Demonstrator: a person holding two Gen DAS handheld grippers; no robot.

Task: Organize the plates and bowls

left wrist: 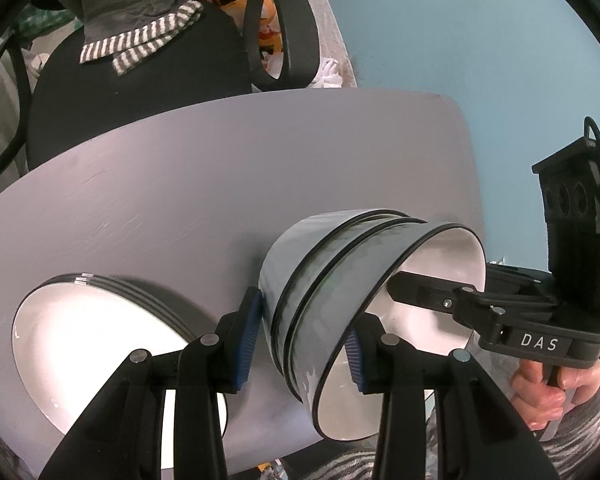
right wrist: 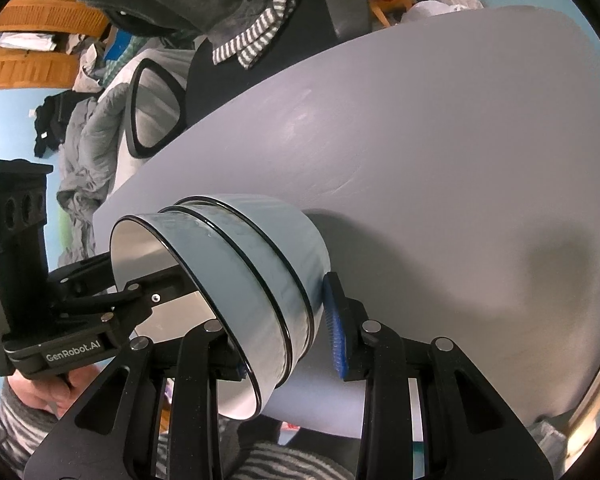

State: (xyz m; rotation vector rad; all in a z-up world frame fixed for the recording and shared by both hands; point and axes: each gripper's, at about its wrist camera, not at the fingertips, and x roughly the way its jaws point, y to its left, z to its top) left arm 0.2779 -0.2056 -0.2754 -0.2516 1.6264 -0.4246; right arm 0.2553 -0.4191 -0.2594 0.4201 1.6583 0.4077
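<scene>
"DAS", "GenRobot.AI" on hand-held grippers (left wrist: 304, 344)

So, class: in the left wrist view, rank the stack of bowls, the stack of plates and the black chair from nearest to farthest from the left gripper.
1. stack of bowls: clamped between the left gripper pads, with the right gripper gripping its far rim.
2. stack of plates: on the table, lower left.
3. black chair: beyond the table's far edge.

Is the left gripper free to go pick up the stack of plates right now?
Probably not yet. The left gripper is clamped across the wall of the stack of bowls, shared with the right gripper. The stack of plates lies close beside it, unobstructed, once the bowls are set down.
</scene>
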